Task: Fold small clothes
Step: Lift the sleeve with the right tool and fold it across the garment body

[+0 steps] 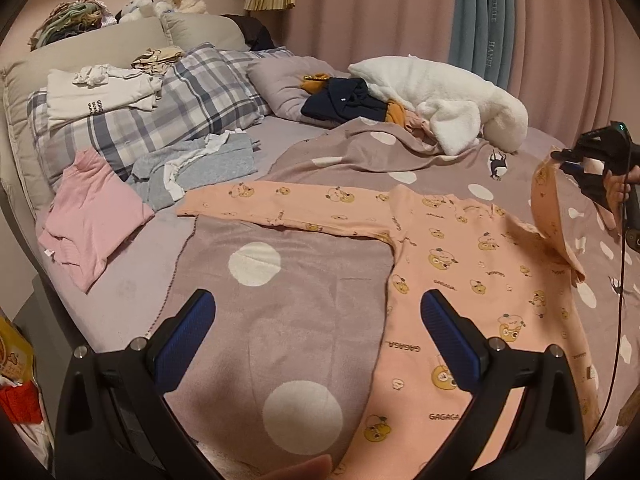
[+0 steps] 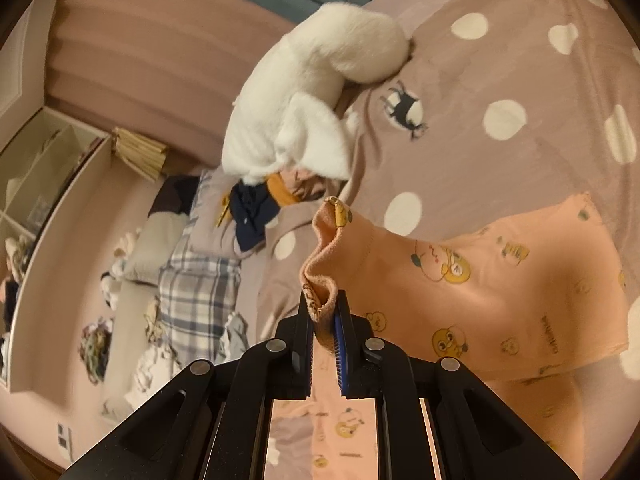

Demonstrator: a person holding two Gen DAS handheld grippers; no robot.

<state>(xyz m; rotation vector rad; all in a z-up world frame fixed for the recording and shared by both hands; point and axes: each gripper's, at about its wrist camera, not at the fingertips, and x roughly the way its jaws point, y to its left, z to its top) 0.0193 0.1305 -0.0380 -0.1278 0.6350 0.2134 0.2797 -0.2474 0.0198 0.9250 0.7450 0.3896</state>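
Observation:
A peach baby romper [image 1: 452, 264] with bear prints lies flat on the dotted blanket [image 1: 288, 320], one sleeve stretched out to the left. My left gripper [image 1: 318, 312] hovers open over the blanket, its right finger above the romper's lower edge, nothing between the blue pads. At the right edge of the left wrist view my right gripper [image 1: 576, 170] holds the other sleeve lifted off the bed. In the right wrist view that gripper [image 2: 325, 304] is shut on the peach sleeve cuff [image 2: 324, 240], which bunches above the pads while the sleeve [image 2: 480, 288] trails right.
A white fleece garment [image 1: 440, 100] and dark navy clothes [image 1: 348, 100] lie at the back of the bed. A pink top [image 1: 92, 216], grey clothes [image 1: 192, 168] and folded white items [image 1: 100, 92] rest by the plaid pillows [image 1: 168, 108]. Pink curtains [image 1: 400, 12] hang behind.

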